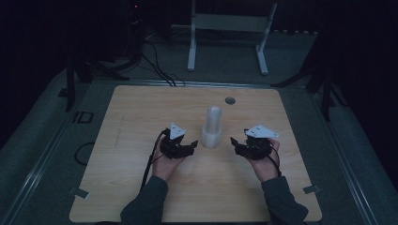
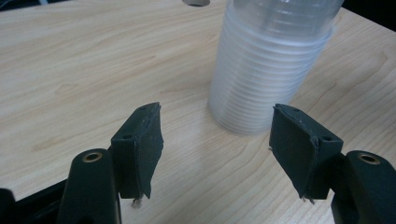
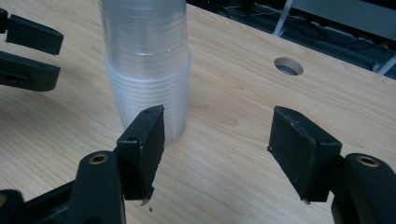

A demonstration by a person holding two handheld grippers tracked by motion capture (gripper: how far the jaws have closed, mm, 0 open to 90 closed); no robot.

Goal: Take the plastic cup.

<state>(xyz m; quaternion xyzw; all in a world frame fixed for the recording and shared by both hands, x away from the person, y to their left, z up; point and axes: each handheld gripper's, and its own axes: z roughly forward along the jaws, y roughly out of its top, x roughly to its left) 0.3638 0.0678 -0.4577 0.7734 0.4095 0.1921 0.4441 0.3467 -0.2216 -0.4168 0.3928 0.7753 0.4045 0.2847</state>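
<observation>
Here the stack of clear plastic cups [image 1: 212, 127] stands upside down near the middle of the wooden table [image 1: 131, 136], between the two hands; the left gripper [image 2: 217, 140] and the right gripper [image 3: 217, 144] both hold their jaws spread with nothing between them, each just short of the stack. This looks like the approach step; next, likely one gripper must steady the lower cups while the other closes on the top one.
</observation>
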